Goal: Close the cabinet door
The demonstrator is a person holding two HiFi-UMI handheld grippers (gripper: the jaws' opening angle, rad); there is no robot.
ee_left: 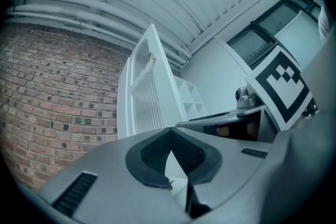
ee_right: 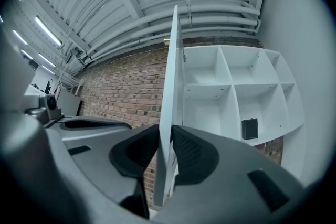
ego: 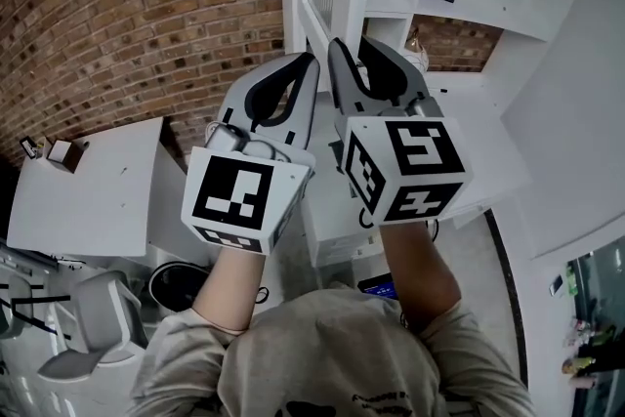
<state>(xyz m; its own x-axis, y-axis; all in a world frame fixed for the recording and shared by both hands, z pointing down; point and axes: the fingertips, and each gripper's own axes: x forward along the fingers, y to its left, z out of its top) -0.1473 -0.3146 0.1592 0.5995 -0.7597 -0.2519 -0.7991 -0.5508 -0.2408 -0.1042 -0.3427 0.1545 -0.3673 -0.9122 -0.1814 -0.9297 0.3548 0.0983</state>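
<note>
One view alone shows right gripper (ee_right: pixel 165 134) seemingly pinching cabinet door (ee_right: pixel 172 76).

Between the right gripper's (ee_right: pixel 167 160) fingers (ee_right: pixel 191 152) the cabinet door (ee_right: pixel 170 86); shelves (ee_right: pixel 236 86) right, brick wall (ee_right: pixel 126 86) left.

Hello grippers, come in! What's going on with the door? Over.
Left gripper shut, empty. Right gripper clamped on door edge. Door open, not yet closed. Nothing seen blocking; black box sits inside shelf.

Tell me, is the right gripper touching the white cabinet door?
Touching. The right gripper straddles the cabinet door; the right gripper view shows its thin edge between the jaws, both dark pads against it, no gap.
</note>
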